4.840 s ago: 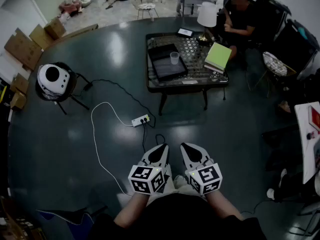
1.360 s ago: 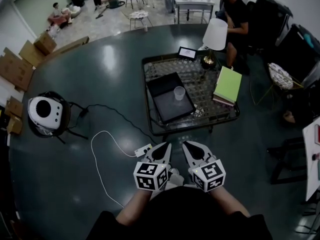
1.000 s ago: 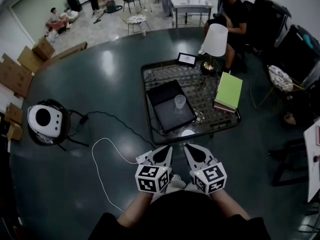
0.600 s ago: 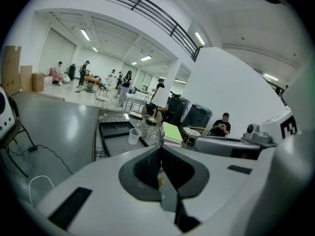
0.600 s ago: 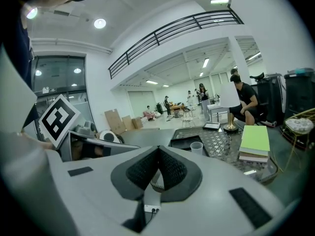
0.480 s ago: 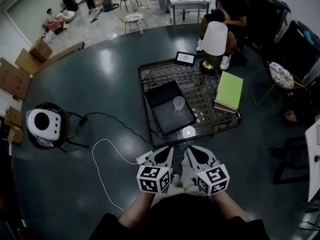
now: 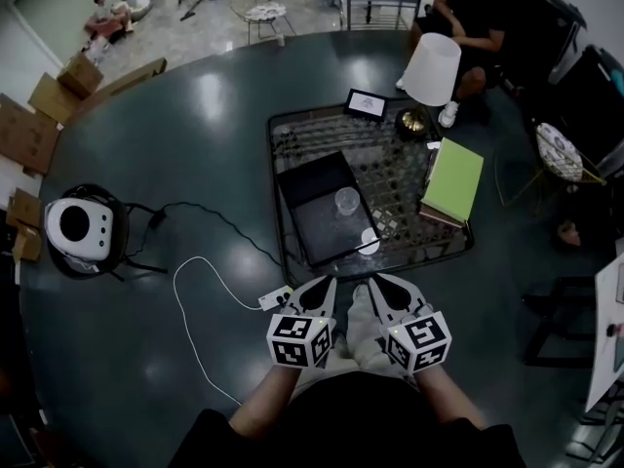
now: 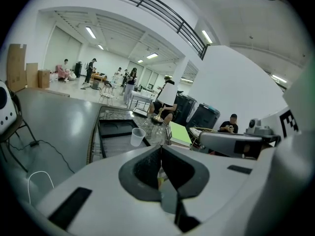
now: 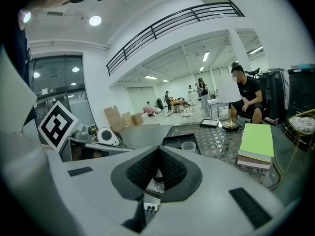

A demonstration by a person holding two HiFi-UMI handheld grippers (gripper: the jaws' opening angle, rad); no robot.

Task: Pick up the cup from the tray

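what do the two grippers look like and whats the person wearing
The left gripper and right gripper both have white moulded shells that taper to a point, with dark textured pads lining the jaws. Each carries a white cube printed with black square markers. The person wears a dark top that leaves the forearms uncovered.
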